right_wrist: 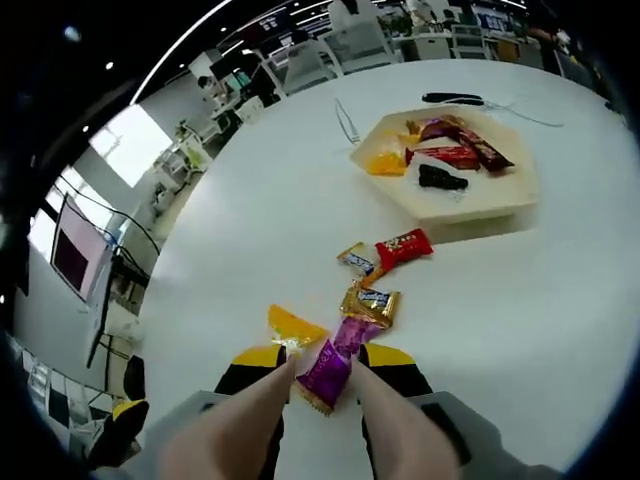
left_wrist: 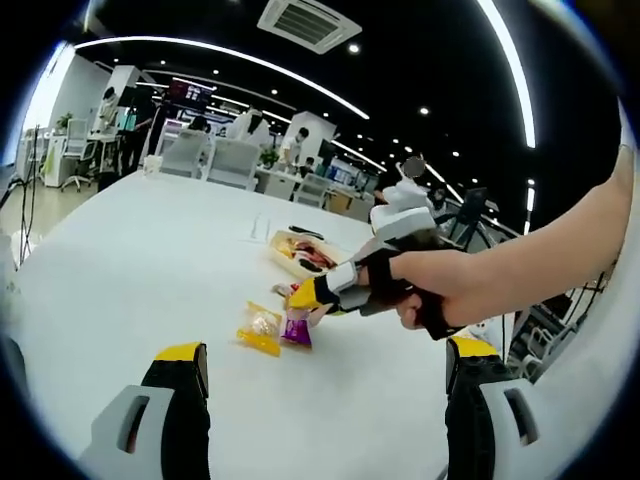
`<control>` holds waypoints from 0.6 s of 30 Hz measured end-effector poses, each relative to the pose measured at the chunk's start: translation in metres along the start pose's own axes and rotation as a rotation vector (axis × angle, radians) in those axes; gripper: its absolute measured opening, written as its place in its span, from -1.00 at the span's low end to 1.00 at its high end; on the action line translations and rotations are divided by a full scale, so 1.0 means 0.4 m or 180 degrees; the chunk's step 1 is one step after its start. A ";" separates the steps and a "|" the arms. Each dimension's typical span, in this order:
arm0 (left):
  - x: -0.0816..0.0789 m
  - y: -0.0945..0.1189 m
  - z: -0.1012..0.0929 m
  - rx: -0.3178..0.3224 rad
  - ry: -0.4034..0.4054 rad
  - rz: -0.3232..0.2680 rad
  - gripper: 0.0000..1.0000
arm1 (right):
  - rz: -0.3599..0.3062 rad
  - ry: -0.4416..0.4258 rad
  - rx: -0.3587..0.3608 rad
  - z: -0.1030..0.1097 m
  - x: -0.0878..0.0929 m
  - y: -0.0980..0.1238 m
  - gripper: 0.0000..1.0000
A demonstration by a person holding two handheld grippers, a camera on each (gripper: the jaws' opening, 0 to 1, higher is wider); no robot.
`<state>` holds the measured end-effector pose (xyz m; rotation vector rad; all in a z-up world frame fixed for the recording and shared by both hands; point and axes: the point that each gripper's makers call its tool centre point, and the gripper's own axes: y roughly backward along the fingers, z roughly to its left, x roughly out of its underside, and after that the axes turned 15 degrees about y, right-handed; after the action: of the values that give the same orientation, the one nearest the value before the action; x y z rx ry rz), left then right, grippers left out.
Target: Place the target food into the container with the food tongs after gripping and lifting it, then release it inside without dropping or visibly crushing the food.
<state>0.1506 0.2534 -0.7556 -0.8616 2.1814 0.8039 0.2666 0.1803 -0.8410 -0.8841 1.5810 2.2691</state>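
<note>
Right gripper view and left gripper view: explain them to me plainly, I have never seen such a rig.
No robot: a person holds a two-jaw gripper in each hand, each carrying a camera. The left gripper view shows the left gripper, open, and a hand holding the right gripper over wrapped candies. On the white table lie a purple candy, other sweets and a tray of snacks. In the right gripper view, two pale prongs, probably tongs, flank the purple candy.

Between my tongs point(right_wrist: 322, 385) lies a purple wrapped candy point(right_wrist: 334, 366), tilted on the white table; a yellow one point(right_wrist: 293, 327) sits just beside it; the pale hexagonal tray point(right_wrist: 478, 205) holds several wrapped sweets, well apart.
</note>
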 end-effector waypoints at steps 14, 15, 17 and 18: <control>-0.001 -0.008 0.003 0.0085 0.0117 0.0027 0.99 | 0.0098 0.0369 0.0193 -0.013 -0.002 -0.040 -0.42; -0.001 -0.008 0.005 0.0080 0.0118 0.0030 0.99 | 0.0014 0.0438 0.0209 -0.016 -0.014 -0.044 -0.43; 0.000 -0.007 0.009 0.0069 0.0106 0.0032 0.99 | 0.0076 0.0532 0.0231 -0.016 -0.009 -0.049 -0.43; 0.000 -0.007 0.009 0.0064 0.0108 0.0035 0.99 | 0.0098 0.0629 0.0244 -0.015 -0.009 -0.050 -0.44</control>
<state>0.1539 0.2544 -0.7588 -0.8599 2.2217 0.7767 0.2816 0.1832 -0.8554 -1.0997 1.7619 2.1824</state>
